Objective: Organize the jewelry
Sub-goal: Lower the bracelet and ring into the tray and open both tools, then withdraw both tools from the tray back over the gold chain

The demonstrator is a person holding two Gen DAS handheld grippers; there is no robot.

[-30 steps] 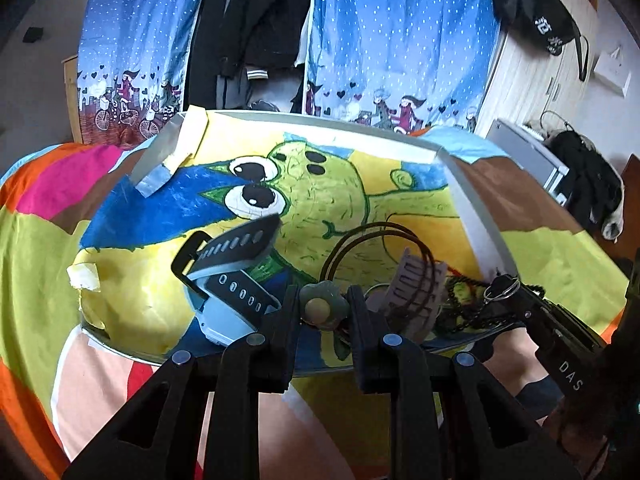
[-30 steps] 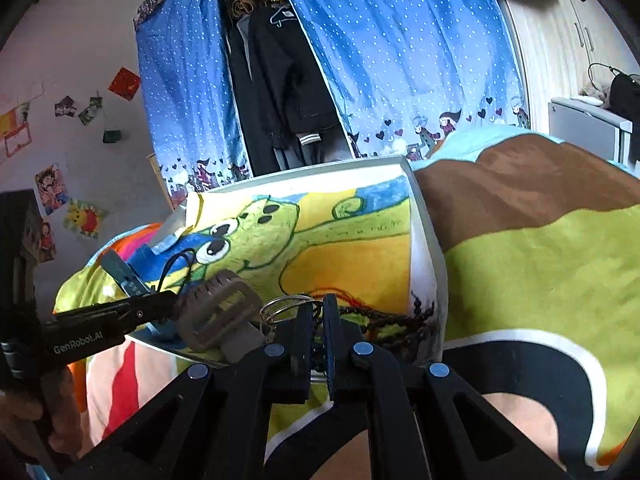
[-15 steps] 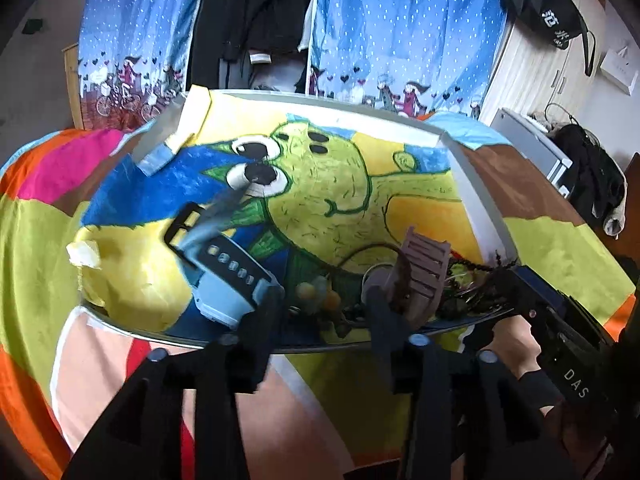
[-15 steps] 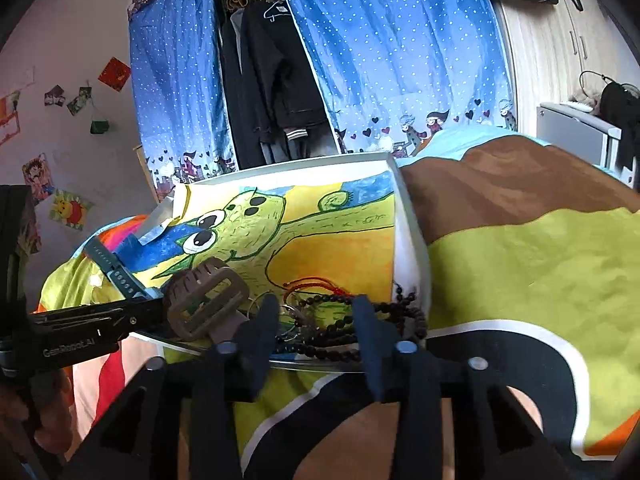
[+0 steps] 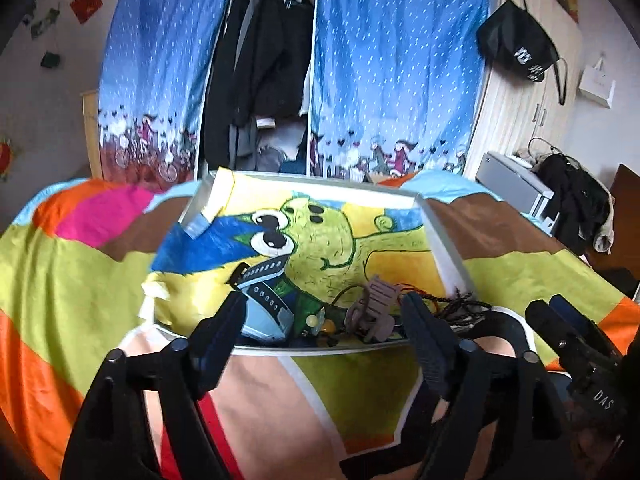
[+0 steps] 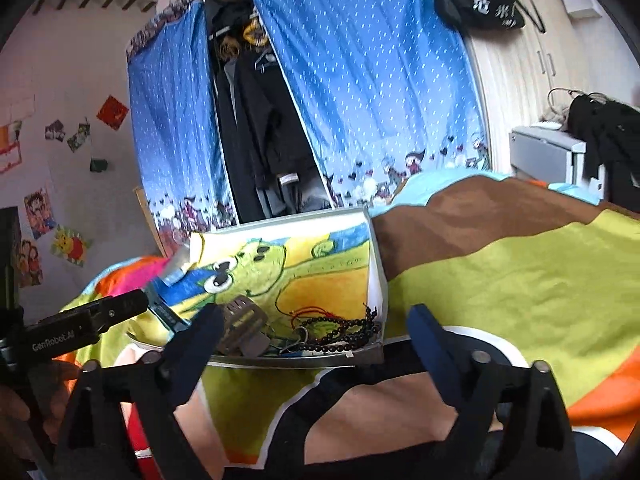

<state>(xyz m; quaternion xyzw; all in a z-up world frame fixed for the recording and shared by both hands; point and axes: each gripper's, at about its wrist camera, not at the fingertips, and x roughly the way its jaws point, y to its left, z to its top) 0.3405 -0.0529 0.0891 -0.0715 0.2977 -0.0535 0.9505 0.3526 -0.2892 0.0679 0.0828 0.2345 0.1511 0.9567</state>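
Observation:
A shallow tray (image 5: 438, 252) lined with a green cartoon drawing lies on the bed. Heaped at its near edge are a blue watch (image 5: 262, 306), a small flower clip (image 5: 316, 322), a mauve hair claw (image 5: 376, 308) and dark cords (image 5: 460, 304). My left gripper (image 5: 322, 308) stands open just short of that edge, holding nothing. In the right wrist view, the tray (image 6: 378, 268) holds the hair claw (image 6: 244, 330), a black bead bracelet (image 6: 344, 332) and a red cord (image 6: 316, 314). My right gripper (image 6: 314, 316) is open and empty before them.
A colourful patchwork blanket (image 5: 72, 280) covers the bed around the tray. Blue dotted curtains (image 5: 400, 80) and hanging dark clothes (image 5: 272, 60) stand behind. A grey cabinet (image 5: 516, 188) with dark clothing sits at the right. The other gripper (image 5: 572, 336) shows at the right edge.
Both grippers have opened wide and drawn back from the tray. The left one let go of the flower clip; the right one released the jewelry it pinched.

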